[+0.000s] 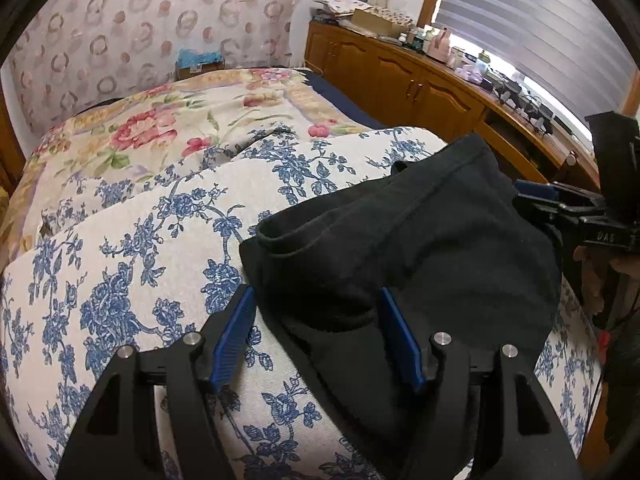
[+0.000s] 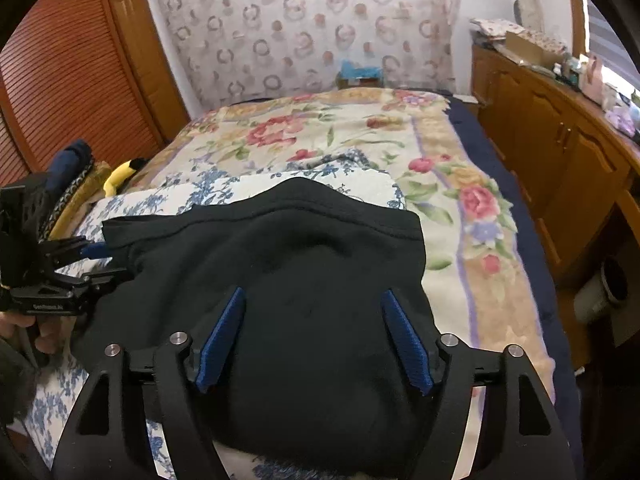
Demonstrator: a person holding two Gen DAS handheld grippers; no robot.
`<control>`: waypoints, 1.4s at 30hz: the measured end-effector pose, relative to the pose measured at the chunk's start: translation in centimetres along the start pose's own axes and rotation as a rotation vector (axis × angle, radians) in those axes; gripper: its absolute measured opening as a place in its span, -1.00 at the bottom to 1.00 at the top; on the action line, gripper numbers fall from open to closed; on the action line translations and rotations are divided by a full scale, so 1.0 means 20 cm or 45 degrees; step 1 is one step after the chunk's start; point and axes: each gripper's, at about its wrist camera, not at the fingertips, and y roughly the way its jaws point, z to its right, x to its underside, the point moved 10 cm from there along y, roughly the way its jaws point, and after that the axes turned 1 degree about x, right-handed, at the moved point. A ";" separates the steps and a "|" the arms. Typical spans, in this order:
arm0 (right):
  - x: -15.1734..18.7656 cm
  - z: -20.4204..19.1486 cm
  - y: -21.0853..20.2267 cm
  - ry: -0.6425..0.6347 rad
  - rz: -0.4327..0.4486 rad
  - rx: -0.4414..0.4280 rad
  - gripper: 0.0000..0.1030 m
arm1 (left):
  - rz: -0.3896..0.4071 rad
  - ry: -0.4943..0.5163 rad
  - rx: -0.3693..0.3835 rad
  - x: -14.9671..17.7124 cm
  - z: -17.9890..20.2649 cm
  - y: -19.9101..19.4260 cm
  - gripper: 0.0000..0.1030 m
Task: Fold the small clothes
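A black garment lies folded on a white cloth with blue flowers on the bed. My left gripper stands open over the garment's left edge, one blue pad above the flowered cloth, the other above the black fabric. In the right wrist view my right gripper stands open just above the middle of the garment, pads apart and pressing nothing. Each gripper shows in the other's view: the right gripper at the garment's right edge, the left gripper at its left edge, with a hand below it.
A floral blanket covers the bed beyond the flowered cloth. Wooden cabinets with clutter on top run along the right. A louvred wooden door, a yellow toy and piled dark clothes sit at the left.
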 end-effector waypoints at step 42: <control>-0.45 -0.72 -0.35 -0.358 0.271 -0.163 -0.68 | 0.497 -0.017 0.069 -0.25 -0.05 -1.07 -0.76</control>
